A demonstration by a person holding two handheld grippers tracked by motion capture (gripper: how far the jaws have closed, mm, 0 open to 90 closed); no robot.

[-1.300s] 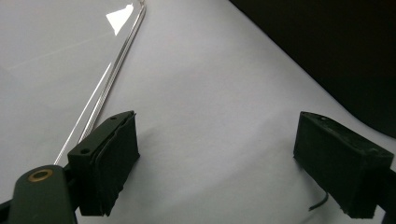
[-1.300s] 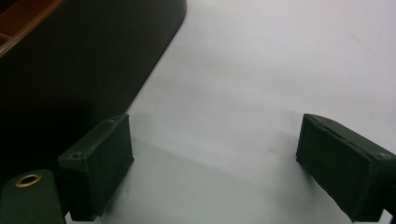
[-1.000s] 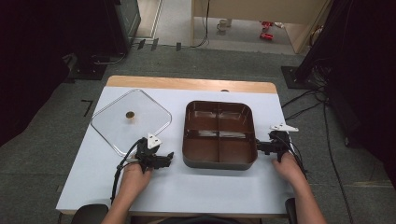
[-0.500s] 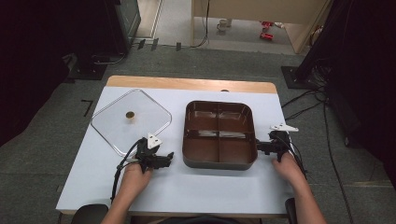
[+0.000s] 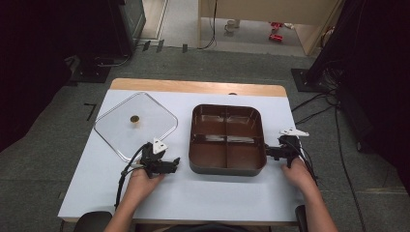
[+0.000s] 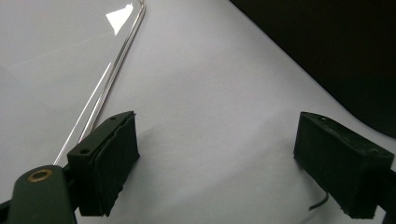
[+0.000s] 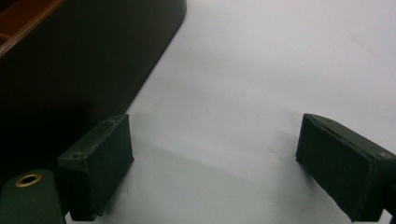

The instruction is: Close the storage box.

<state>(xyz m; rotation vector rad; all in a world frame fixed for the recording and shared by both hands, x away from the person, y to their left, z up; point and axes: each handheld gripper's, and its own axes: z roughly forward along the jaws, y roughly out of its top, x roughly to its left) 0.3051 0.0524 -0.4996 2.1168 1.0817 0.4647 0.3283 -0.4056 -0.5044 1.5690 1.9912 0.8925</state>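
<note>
One brown tray (image 5: pixel 227 140) with apparently four compartments sits between two grippers, left (image 5: pixel 174 163) and right (image 5: pixel 267 151), jaws released, one clear lid (image 5: pixel 135 124) at ten o'clock.

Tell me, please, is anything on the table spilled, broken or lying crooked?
Nothing is spilled or visibly broken. The clear lid lies flat on the table, turned cornerwise, apart from the brown divided tray, which sits square and empty. Both the left tool and the right tool are open beside the tray.
</note>
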